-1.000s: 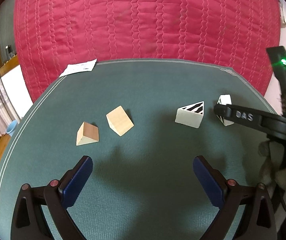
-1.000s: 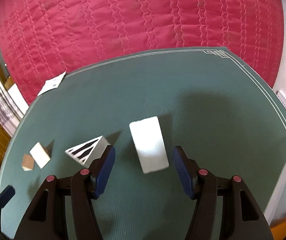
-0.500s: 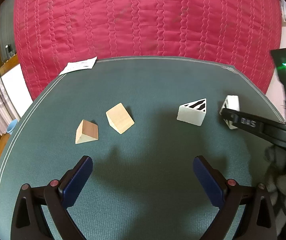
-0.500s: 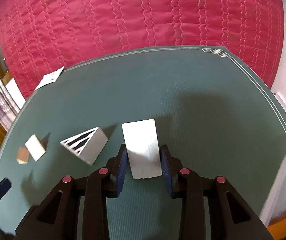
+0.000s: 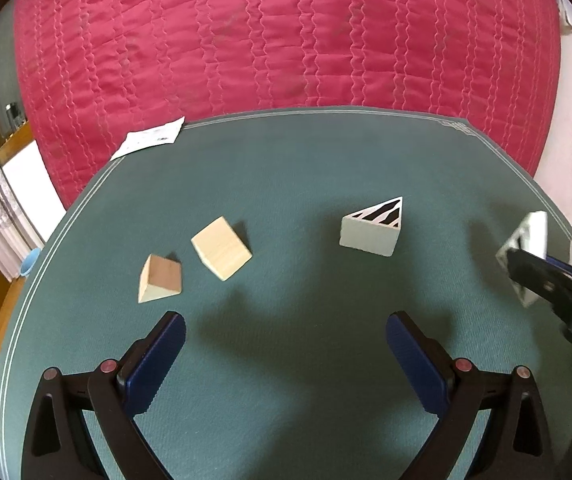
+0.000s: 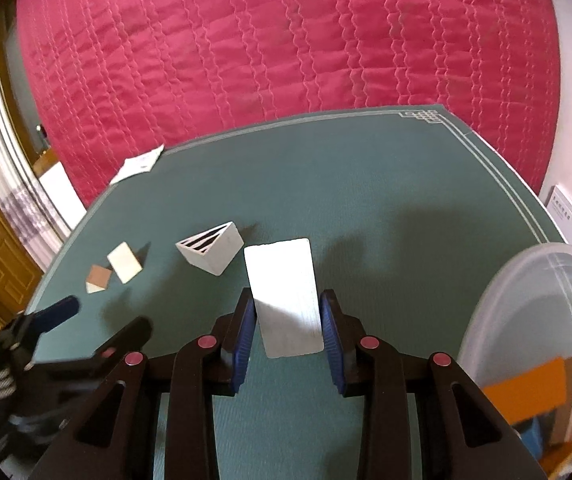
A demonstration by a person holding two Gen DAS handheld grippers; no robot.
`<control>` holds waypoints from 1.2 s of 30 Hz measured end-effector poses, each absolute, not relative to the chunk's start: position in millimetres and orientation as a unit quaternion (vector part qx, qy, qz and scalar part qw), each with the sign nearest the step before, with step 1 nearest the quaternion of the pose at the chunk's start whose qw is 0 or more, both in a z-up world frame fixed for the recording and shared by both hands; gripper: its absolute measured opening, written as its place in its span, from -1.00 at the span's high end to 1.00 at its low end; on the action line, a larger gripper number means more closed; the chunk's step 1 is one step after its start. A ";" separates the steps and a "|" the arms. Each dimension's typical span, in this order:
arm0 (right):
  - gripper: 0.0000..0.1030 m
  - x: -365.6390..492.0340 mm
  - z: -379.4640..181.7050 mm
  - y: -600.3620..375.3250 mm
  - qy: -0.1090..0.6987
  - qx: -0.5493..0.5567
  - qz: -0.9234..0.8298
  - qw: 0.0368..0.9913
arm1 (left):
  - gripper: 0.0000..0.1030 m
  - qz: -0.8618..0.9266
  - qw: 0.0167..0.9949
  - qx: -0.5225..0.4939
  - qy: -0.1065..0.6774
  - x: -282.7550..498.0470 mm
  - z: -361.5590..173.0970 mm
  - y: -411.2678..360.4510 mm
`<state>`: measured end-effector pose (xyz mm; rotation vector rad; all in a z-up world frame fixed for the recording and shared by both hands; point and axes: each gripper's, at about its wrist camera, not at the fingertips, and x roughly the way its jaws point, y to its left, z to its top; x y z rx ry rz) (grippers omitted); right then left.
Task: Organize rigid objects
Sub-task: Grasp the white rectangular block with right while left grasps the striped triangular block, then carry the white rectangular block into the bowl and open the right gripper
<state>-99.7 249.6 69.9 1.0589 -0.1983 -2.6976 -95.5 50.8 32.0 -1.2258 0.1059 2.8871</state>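
My right gripper [image 6: 286, 314] is shut on a white block [image 6: 284, 296], which it holds a little above the green mat [image 6: 385, 208]; the same block [image 5: 527, 240] shows at the right edge of the left wrist view. A white striped wedge [image 5: 371, 226] [image 6: 212, 252] lies mid-mat. Left of it lie a pale wooden cube [image 5: 222, 254] [image 6: 124, 262] and a brown-faced wooden wedge [image 5: 160, 284] [image 6: 98, 279]. My left gripper [image 5: 286, 350] hovers open over bare mat, nearer than all the blocks, with nothing between its fingers.
A clear plastic tub [image 6: 533, 320] with orange and blue pieces inside stands at the mat's right edge. A paper slip [image 5: 150, 140] lies at the far left corner. A red quilted bed cover [image 5: 286, 40] lies beyond the mat.
The right gripper closed on the white block, then lifted it and carried it right, away from the striped wedge and toward the tub. The left gripper stayed open and hardly moved.
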 end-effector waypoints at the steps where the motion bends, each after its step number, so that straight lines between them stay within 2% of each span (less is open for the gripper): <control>1: 0.35 -96.4 71.7 252.0 -0.069 0.359 -0.923 0.119 | -0.98 0.919 0.004 -0.392 0.032 -97.7 32.2 52.1; 11: 0.35 -73.3 76.0 277.9 -0.086 0.348 -0.927 0.115 | -0.97 0.918 0.036 -0.393 0.040 -129.8 31.2 77.2; 19: 0.35 -67.8 78.6 282.2 -0.089 0.339 -0.929 0.116 | -0.82 0.915 0.065 -0.394 0.051 -154.8 25.6 88.4; 21: 0.35 -66.7 79.6 282.0 -0.088 0.338 -0.930 0.117 | -0.70 0.912 0.067 -0.401 0.046 -164.1 22.1 88.4; 26: 0.35 -65.6 80.5 282.5 -0.087 0.336 -0.931 0.118 | -0.54 0.905 0.069 -0.418 0.031 -182.5 16.3 89.9; 28: 0.35 -65.3 80.1 282.5 -0.087 0.335 -0.931 0.117 | -0.37 0.904 0.071 -0.421 0.033 -187.3 15.3 92.0; 29: 0.35 -65.0 80.2 282.5 -0.087 0.335 -0.931 0.117 | -0.22 0.902 0.073 -0.425 0.033 -189.0 14.3 92.7; 31: 0.35 -64.4 80.4 283.4 -0.089 0.335 -0.931 0.116 | -0.14 0.902 0.075 -0.423 0.037 -188.1 14.0 94.6; 34: 0.35 -63.4 81.0 284.9 -0.091 0.334 -0.931 0.115 | 0.09 0.904 0.085 -0.417 0.042 -184.1 14.4 97.1; 36: 0.35 -62.4 81.5 285.5 -0.092 0.334 -0.931 0.115 | 0.10 0.904 0.085 -0.416 0.043 -181.4 14.6 96.5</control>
